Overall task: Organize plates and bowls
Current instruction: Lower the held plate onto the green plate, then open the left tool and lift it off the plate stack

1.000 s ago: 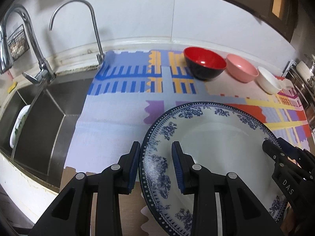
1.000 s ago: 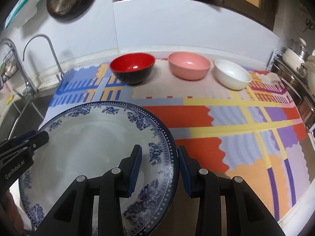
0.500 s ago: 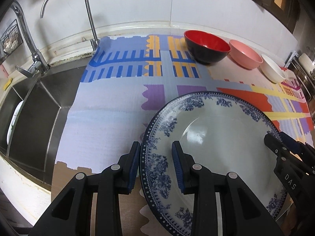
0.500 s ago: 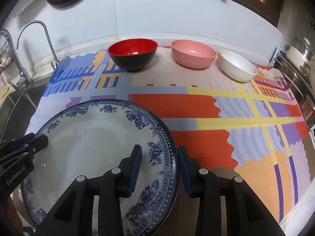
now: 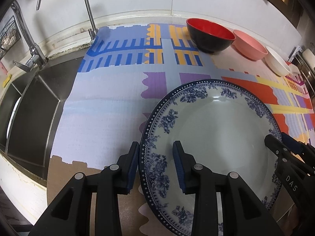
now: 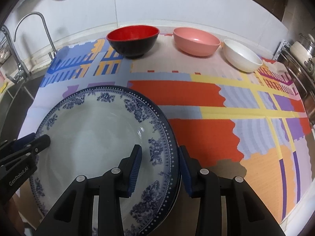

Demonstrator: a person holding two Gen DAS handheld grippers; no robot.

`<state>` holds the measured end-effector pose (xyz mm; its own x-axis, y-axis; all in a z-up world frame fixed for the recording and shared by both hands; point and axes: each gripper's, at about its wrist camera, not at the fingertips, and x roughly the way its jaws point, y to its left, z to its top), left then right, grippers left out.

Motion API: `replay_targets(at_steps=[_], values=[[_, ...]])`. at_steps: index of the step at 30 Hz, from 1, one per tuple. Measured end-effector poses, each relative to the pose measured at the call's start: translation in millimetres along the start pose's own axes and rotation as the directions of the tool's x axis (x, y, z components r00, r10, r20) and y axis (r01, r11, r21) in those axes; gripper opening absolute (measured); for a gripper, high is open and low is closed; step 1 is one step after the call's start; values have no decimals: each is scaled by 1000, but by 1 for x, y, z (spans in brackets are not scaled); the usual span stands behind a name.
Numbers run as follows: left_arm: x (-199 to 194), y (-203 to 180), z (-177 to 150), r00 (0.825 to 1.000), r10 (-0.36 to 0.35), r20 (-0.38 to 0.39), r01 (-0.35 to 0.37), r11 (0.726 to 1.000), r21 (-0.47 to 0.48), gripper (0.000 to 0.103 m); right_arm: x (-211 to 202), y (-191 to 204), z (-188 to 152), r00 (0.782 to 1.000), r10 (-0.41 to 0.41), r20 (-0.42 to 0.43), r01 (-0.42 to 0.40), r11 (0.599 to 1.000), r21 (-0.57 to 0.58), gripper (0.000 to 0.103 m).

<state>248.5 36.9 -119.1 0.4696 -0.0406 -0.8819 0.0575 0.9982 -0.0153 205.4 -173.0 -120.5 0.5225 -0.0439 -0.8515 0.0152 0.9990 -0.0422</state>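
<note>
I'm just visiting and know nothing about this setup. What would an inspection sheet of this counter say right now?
Surface: patterned mat covers the counter.
Job's things: blue-and-white plate at the near edge; red-and-black bowl, pink bowl and white bowl in a row along the back.
Clutter: nothing seen.
Grippers: left gripper and right gripper each straddle opposite plate rims, jaws gripping.
Cables: nothing seen.
Surroundings: sink and tap to the left; pots to the right.

Left gripper [image 5: 156, 157] jaws clamped (angled down); right gripper [image 6: 159, 160] likewise.
</note>
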Motion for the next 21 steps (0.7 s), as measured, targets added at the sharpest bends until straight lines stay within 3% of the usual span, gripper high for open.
replay_targets(at_steps=[11,14,21], values=[[2,-4,4,1000,-3,-5,3,1000,2,41,6,-1,1,1000,16,-22,-17,1000,-11,40],[-2,-5,6,1000,-9,17,9,1000,2,48,2,-3,3,1000,19,-3,-19,1000,-8,51],[-23,-15,14,996,-21,89,19,1000,16,58,-15,-8,9,999,19,48,-19,1000,-11,55]])
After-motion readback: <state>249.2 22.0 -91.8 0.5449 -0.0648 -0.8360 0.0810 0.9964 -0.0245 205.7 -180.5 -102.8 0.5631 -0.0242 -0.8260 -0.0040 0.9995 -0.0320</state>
